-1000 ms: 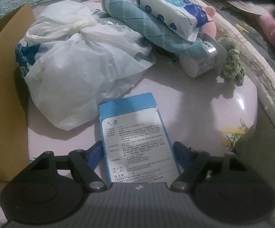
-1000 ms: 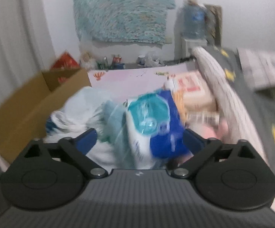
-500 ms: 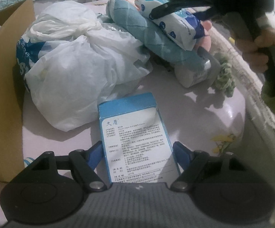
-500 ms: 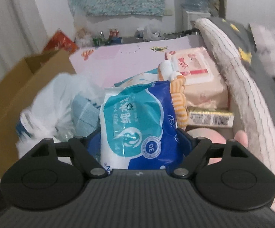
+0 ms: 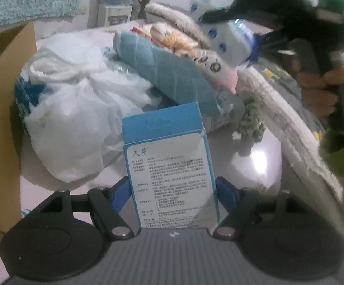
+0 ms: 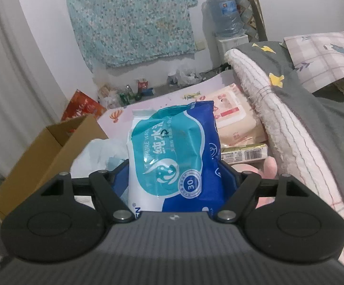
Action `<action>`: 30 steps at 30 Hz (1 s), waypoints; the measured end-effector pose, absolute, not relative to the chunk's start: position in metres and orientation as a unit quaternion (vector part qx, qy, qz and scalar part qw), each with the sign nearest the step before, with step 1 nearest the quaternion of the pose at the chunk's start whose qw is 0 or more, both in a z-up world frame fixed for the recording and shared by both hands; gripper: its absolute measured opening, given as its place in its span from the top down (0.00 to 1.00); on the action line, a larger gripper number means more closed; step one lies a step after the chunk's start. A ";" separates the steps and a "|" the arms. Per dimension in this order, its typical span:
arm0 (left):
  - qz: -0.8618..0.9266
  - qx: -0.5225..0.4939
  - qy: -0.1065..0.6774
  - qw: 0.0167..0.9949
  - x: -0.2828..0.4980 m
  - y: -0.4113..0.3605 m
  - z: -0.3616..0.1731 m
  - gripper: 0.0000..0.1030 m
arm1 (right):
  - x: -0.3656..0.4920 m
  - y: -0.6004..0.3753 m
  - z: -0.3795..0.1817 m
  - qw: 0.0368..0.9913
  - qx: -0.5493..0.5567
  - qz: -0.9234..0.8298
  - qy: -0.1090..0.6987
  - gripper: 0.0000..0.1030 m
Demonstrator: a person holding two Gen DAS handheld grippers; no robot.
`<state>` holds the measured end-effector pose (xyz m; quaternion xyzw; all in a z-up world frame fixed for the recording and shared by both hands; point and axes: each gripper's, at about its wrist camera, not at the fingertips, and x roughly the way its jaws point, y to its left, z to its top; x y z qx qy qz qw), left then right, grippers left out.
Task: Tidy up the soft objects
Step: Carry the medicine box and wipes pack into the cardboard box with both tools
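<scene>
The wet wipes pack (image 6: 174, 156) sits between the jaws of the right gripper (image 6: 174, 178), which are closing on its sides; the pack is lifted clear of the pile, as the left wrist view shows it (image 5: 231, 45) in the air above the blue towel (image 5: 169, 76). The blue box (image 5: 169, 166) is clamped in the left gripper (image 5: 172, 190), raised off the pink table (image 5: 255, 156) in front of the white plastic bag (image 5: 77, 118)

To do this step well, I judge each hand should carry its item to the cardboard box (image 6: 53, 147) at the left without squeezing harder, since the wipes pack is soft and could buckle or slip. Keeping the pack level and clear of the towel and the pink plush toy (image 5: 228, 80) would avoid dragging the pile along

The right hand (image 5: 326, 90) grips its handle high at the right of the left view, the gripper tipped forward and down. The left gripper points steeply down toward the table, with the box upright between its jaws
</scene>
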<state>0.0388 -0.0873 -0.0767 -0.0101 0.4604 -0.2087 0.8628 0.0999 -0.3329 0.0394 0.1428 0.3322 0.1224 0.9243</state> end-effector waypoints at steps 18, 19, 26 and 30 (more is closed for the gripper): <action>-0.199 0.003 0.478 0.856 0.059 -0.090 -0.082 0.26 | 0.028 -0.341 0.032 0.904 0.252 0.134 0.318 0.27; -0.201 -0.001 0.471 0.859 0.056 -0.089 -0.075 0.26 | 0.024 -0.339 0.033 0.904 0.255 0.136 0.314 0.27; -0.194 -0.021 0.408 0.892 0.037 -0.076 -0.019 0.27 | 0.007 -0.327 0.056 0.905 0.268 0.167 0.287 0.27; -0.184 -0.039 0.379 0.906 0.031 -0.065 0.006 0.27 | 0.004 -0.313 0.078 0.900 0.273 0.196 0.276 0.27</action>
